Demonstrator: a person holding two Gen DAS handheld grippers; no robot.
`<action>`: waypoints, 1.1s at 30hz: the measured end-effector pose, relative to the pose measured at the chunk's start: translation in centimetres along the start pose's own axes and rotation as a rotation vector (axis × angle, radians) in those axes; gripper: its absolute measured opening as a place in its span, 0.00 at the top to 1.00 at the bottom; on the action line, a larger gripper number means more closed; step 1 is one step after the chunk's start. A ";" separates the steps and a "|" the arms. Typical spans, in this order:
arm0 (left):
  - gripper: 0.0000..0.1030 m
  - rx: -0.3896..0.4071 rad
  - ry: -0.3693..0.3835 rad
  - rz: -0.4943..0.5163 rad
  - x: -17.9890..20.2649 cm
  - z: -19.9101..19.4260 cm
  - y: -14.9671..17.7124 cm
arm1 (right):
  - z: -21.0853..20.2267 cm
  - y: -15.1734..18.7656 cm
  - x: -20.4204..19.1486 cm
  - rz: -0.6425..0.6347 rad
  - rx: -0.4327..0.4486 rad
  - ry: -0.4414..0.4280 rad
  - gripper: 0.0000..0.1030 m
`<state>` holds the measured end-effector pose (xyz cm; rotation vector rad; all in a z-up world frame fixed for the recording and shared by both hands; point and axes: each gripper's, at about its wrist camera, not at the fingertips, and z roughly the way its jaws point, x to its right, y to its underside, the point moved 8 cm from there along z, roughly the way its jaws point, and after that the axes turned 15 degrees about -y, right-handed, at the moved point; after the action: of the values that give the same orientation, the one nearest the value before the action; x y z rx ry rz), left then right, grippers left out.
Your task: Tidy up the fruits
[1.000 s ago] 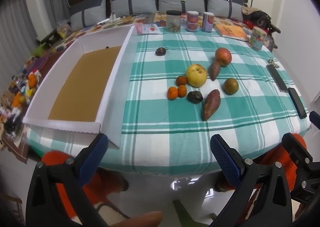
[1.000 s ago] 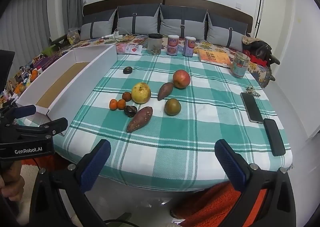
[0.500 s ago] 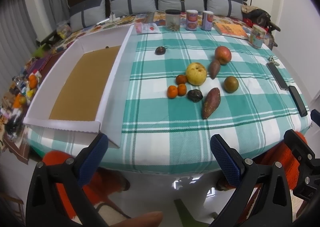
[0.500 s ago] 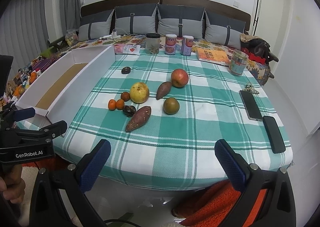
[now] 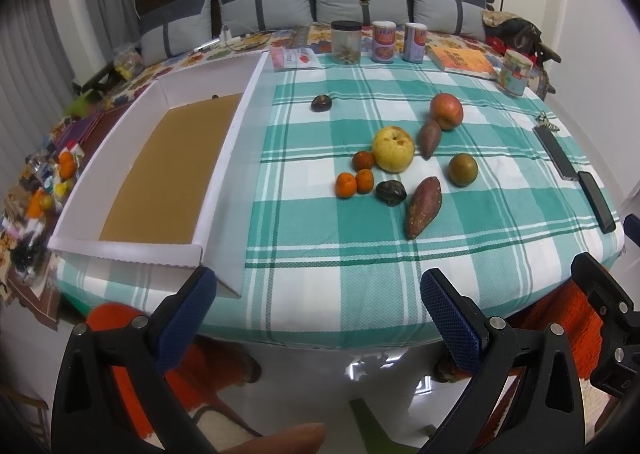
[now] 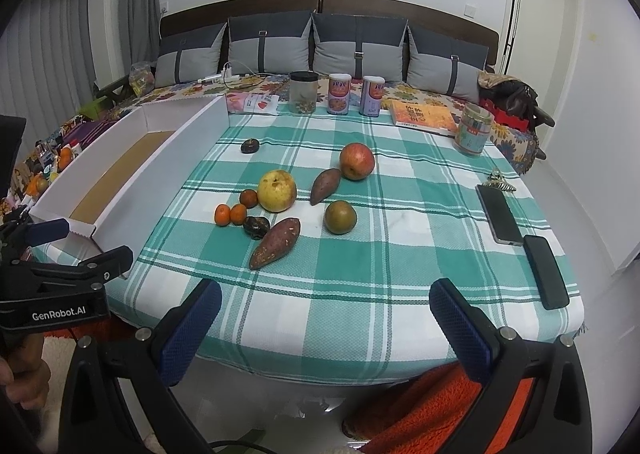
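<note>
Fruit lies in a cluster mid-table: a yellow pear [image 5: 393, 149], a red apple [image 5: 446, 110], a brown round fruit [image 5: 463, 169], three small oranges [image 5: 346, 185], two sweet potatoes [image 5: 423, 206], a dark wrinkled fruit [image 5: 391, 192], and a dark fruit [image 5: 321, 103] set apart further back. A long white box [image 5: 224, 158] with a brown floor stands on the left. My left gripper [image 5: 316, 314] is open, off the table's near edge. In the right wrist view the same pear [image 6: 276, 190] and apple [image 6: 357, 160] show, and my right gripper [image 6: 324, 324] hangs open before the edge.
Two phones [image 6: 500, 214] and keys lie along the table's right side. A jar [image 6: 303, 91], two cans [image 6: 339, 93], a book [image 6: 424, 117] and a tin [image 6: 474, 134] stand at the back. A cushioned sofa is behind. Orange stools sit under the near edge.
Both views have shifted slightly; the grippers have eased a little closer to the table. Nothing on the table has moved, and both grippers stay open.
</note>
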<state>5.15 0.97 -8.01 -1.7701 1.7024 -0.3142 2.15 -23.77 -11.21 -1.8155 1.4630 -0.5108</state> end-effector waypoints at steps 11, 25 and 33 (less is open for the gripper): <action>0.01 -0.002 0.000 0.000 0.0 0.0 0.0 | 0.0 -0.3 -0.1 -0.006 0.005 0.000 0.00; 0.01 -0.006 -0.006 0.002 -0.4 0.4 -0.1 | 0.1 -0.5 -0.5 -0.015 0.001 -0.002 0.00; 0.01 -0.005 0.001 -0.008 -0.9 0.7 -0.3 | 0.3 -0.7 -0.6 -0.021 0.001 -0.003 0.00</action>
<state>5.72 1.97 -8.15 -1.7813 1.6982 -0.3153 2.64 -23.02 -10.85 -1.8319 1.4425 -0.5185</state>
